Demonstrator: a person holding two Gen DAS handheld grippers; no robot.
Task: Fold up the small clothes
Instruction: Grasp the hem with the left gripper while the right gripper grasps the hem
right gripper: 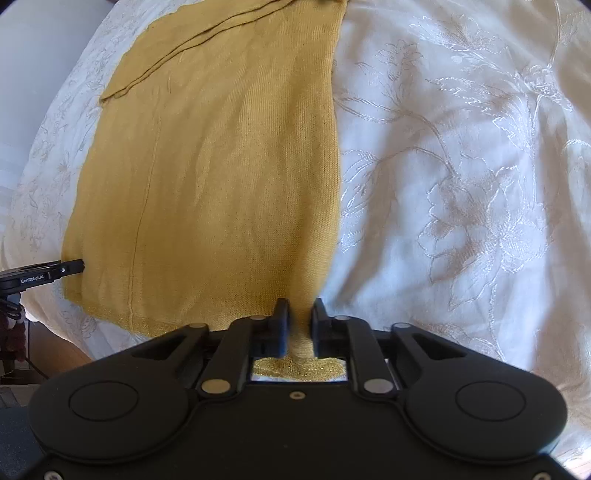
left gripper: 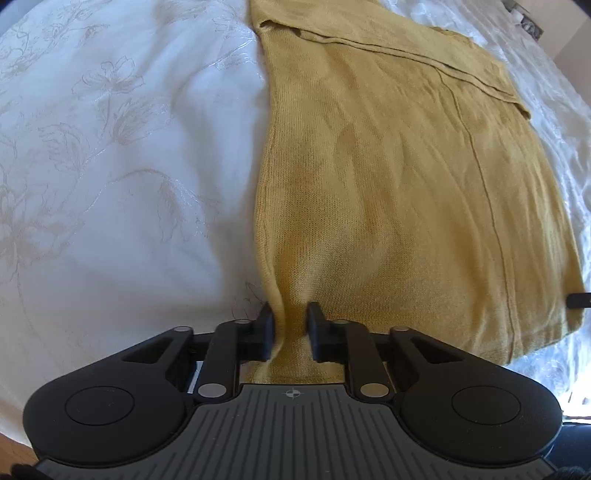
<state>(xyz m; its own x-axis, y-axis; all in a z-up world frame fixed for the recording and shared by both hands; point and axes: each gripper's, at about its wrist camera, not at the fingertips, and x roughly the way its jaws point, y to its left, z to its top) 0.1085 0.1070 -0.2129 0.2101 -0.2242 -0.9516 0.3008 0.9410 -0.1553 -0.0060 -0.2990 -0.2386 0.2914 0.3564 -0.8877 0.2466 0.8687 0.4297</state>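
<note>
A mustard-yellow knit garment [left gripper: 388,177] lies flat on a white bedspread, with a folded band across its far end. My left gripper [left gripper: 290,317] is shut on the garment's near left corner, cloth bunched between the fingers. In the right wrist view the same garment [right gripper: 221,166] stretches away, and my right gripper [right gripper: 300,314] is shut on its near right corner. The left gripper's tip [right gripper: 70,267] shows at the garment's left edge there; the right gripper's tip [left gripper: 578,301] shows at the right edge of the left wrist view.
The white bedspread [left gripper: 110,166] with embroidered flowers surrounds the garment on both sides [right gripper: 461,184]. A strip of wooden floor [right gripper: 66,350] shows below the bed's near edge. A wall and a dark object [left gripper: 532,22] stand beyond the far corner.
</note>
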